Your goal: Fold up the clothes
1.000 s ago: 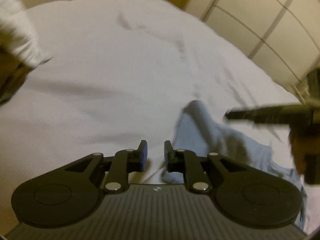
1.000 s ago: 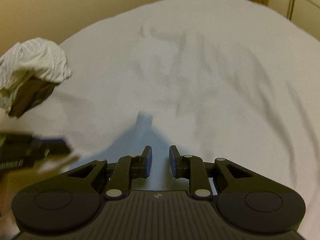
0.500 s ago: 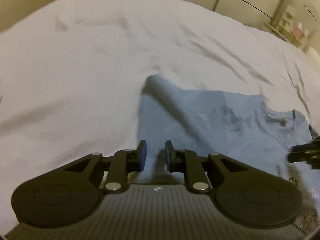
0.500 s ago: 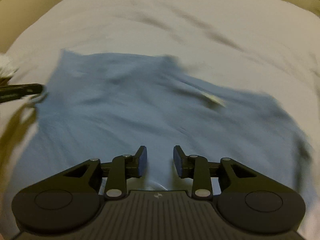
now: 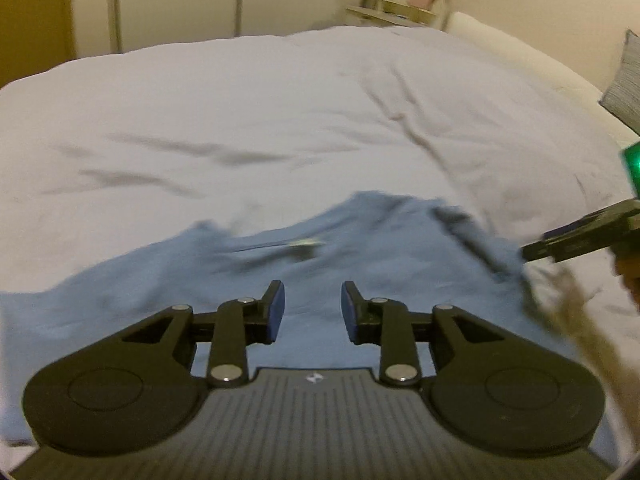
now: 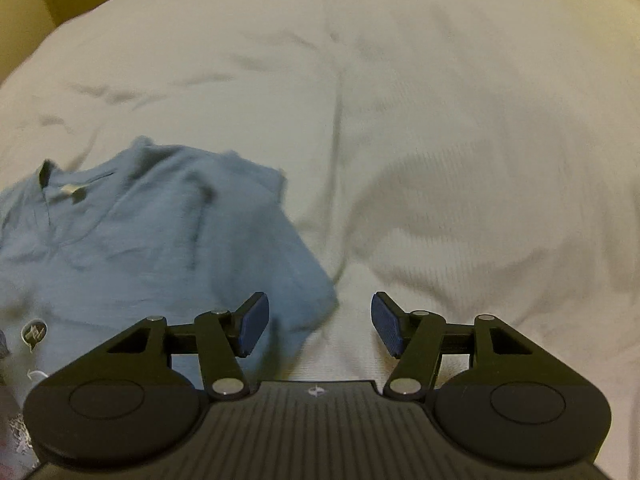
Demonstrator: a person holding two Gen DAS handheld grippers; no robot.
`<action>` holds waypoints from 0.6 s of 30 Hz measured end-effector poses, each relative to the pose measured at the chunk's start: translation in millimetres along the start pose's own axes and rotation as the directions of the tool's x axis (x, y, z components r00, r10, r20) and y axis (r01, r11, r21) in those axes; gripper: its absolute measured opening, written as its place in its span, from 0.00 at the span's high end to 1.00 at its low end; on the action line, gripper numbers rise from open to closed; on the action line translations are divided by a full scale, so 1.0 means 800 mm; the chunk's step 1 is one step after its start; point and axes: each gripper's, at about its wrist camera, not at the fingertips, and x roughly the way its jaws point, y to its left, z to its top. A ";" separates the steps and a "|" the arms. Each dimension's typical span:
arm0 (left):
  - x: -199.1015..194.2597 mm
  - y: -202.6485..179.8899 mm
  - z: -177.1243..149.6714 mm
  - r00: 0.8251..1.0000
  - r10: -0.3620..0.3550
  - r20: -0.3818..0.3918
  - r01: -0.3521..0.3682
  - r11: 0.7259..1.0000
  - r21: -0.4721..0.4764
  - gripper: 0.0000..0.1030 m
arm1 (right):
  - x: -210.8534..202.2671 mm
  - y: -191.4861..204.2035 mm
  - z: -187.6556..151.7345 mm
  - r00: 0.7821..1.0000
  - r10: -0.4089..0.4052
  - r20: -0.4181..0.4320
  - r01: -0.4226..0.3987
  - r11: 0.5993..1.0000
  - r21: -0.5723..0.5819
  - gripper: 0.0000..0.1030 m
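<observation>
A blue shirt (image 6: 160,236) lies spread flat on the bed (image 6: 460,128), collar away from both tools. Its label (image 6: 72,191) is unreadable. Left tool (image 5: 312,312) and right tool (image 6: 318,322) gape, empty.

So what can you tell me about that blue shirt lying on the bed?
The blue shirt looks like soft knit cotton. It lies spread out, fairly flat but wrinkled, on the white bedsheet. The collar and short placket, with a pale neck label, point away from the cameras. One short sleeve reaches towards the right gripper. Both grippers hover open; neither holds the shirt.
</observation>
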 end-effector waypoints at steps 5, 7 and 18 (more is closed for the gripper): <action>0.054 -0.062 0.024 0.999 -0.018 -0.032 0.019 0.999 0.028 0.74 | 0.035 -0.060 -0.010 0.965 0.259 -0.025 -0.241 0.925 0.295 0.43; 0.068 -0.075 0.037 0.999 -0.019 -0.041 0.021 0.999 0.049 0.74 | 0.044 -0.073 -0.016 0.943 0.333 -0.001 -0.307 0.871 0.384 0.52; 0.141 -0.130 0.115 0.987 -0.102 -0.122 0.144 0.903 0.405 0.72 | -0.047 -0.113 -0.081 0.961 0.167 0.220 -0.246 0.880 0.405 0.93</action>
